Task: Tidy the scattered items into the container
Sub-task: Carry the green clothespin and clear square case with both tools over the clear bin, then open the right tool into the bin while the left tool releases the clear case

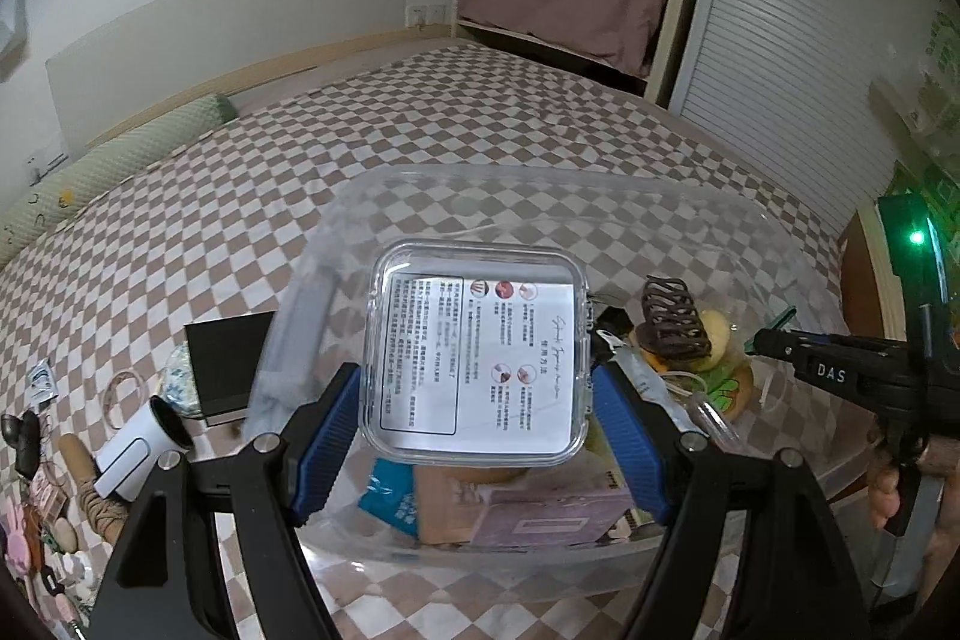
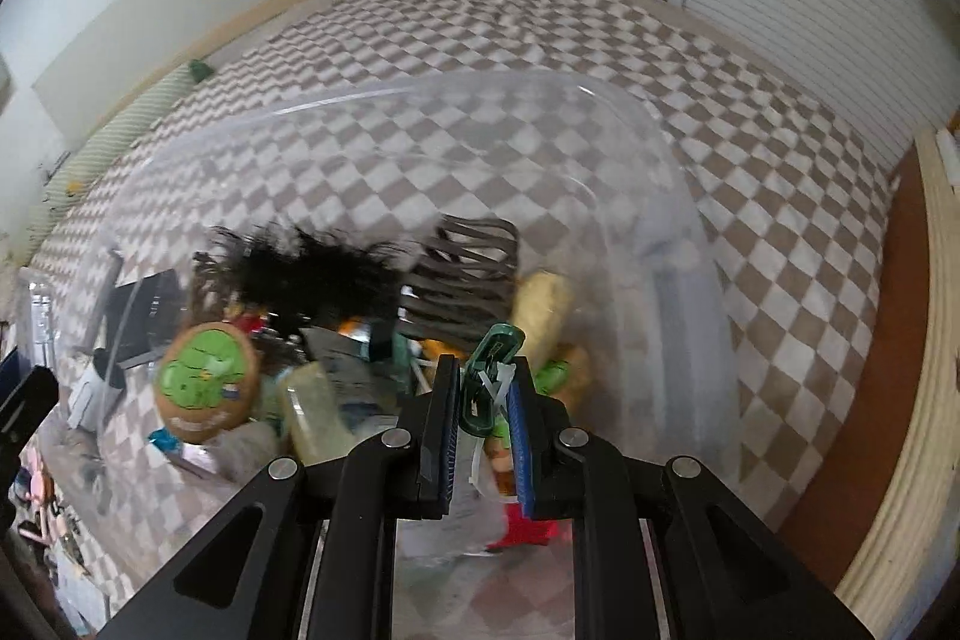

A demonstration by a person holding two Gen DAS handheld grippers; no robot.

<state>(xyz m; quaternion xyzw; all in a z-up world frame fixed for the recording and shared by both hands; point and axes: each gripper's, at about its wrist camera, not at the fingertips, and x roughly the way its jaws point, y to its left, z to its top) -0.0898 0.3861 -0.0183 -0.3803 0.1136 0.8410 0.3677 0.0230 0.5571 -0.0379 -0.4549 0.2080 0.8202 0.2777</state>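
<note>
**Both grippers loaded above the clear bin**

The left gripper (image 1: 474, 421) grips a square clear plastic case (image 1: 477, 352) between its blue pads (image 1: 327, 445), one pad pressed on each side. The case has rounded corners and a raised rim, and a white printed instruction sheet with small round pictures lies inside it. It hangs just ahead of the fingers, over the near part of the transparent storage container (image 1: 600, 187) that sits on the checkered bedspread (image 1: 420, 112).

Below and beyond the case, the container already holds a teal packet, a pinkish box, a brown claw hair clip (image 1: 669, 319) and a round plush with a green face (image 1: 723, 382).

Off to the left of that gripper, loose things lie on the bedspread: a black flat box (image 1: 225, 370), a white cylindrical device (image 1: 135, 445) and a heap of small trinkets at the edge.

The right wrist view is motion-blurred. There the right gripper (image 2: 483, 415) is closed narrowly on a small green clip-like item (image 2: 489, 370) with a white tie, held over the container's (image 2: 480, 85) interior. That view alone shows a black bristly tuft (image 2: 312, 268) inside, left of the fingers. The left view alone shows a hand (image 1: 900, 478) on the right tool's handle.
</note>
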